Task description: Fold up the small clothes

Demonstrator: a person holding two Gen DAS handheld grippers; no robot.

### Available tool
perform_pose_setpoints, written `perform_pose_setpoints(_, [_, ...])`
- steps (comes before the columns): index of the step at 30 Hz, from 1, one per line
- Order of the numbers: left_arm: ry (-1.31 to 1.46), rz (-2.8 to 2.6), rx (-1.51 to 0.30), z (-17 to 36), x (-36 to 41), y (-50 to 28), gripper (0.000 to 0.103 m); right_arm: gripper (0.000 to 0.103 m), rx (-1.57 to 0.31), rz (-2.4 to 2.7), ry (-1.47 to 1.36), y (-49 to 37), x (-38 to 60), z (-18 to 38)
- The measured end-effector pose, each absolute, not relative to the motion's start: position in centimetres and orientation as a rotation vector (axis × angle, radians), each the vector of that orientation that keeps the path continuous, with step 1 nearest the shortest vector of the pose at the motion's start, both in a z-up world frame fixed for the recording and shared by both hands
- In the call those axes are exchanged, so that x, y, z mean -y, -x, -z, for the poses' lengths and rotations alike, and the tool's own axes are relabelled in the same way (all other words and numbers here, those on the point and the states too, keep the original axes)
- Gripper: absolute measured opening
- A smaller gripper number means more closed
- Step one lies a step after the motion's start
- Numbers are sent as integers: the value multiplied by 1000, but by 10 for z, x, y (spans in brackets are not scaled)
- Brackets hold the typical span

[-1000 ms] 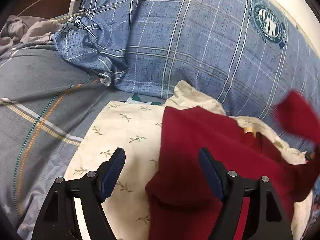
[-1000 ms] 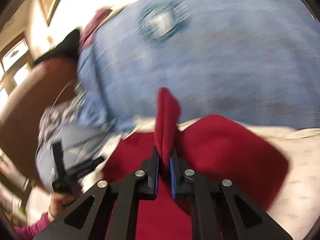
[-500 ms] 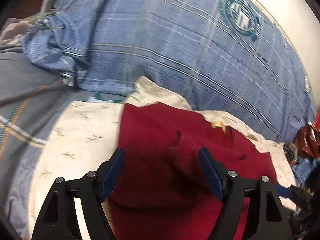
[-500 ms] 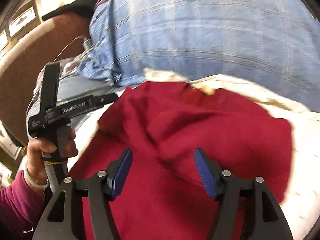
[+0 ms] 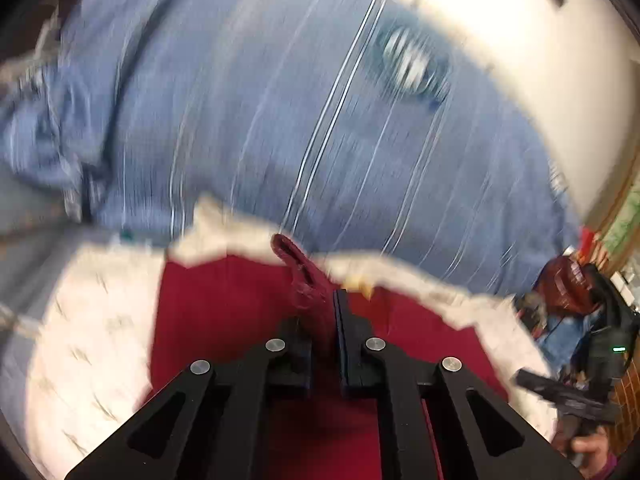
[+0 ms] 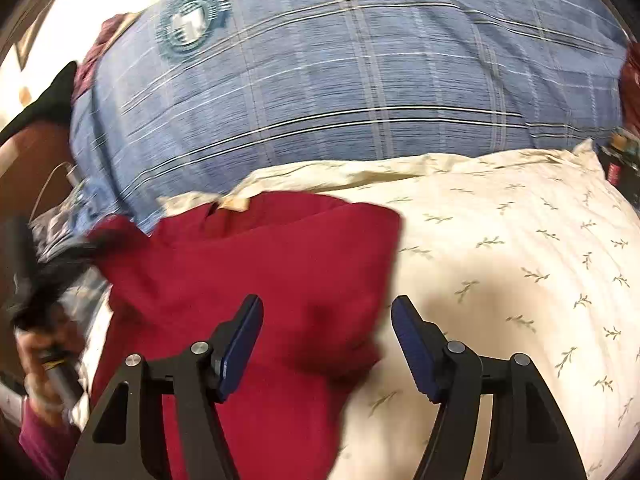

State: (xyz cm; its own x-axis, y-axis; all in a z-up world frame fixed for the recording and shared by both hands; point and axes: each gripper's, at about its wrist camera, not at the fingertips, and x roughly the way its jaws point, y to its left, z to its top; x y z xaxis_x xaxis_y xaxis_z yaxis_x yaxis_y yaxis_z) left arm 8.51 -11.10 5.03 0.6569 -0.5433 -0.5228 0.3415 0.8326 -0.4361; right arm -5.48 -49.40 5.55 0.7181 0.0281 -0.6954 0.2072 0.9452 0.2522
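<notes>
A dark red garment lies on a cream leaf-print pillow. My left gripper is shut on a pinched fold of the red garment, which sticks up between its fingers. In the right wrist view the garment lies partly folded on the pillow. My right gripper is open and empty just above the garment's right edge. The left wrist view is motion-blurred.
A large blue plaid pillow with a round emblem lies behind the cream pillow. The person's hand with the other gripper is at the left edge. Bags and clutter sit at the right of the left wrist view.
My left gripper has closed on a fold of the red garment. My right gripper let go of its fold earlier and has stayed open, shifting right over the garment's edge.
</notes>
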Motion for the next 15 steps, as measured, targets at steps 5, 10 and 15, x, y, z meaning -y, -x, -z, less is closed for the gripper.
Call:
perform_pose_setpoints(5, [272, 390, -809, -18, 107, -97, 8, 72, -837, 143, -396, 21, 511, -33])
perform_pose_setpoints(10, [214, 332, -872, -4, 124, -106, 8, 17, -884, 114, -483, -3, 517, -20])
perform_pose_setpoints(15, [145, 295, -872, -8, 117, -88, 10, 15, -824, 170, -164, 5, 481, -48])
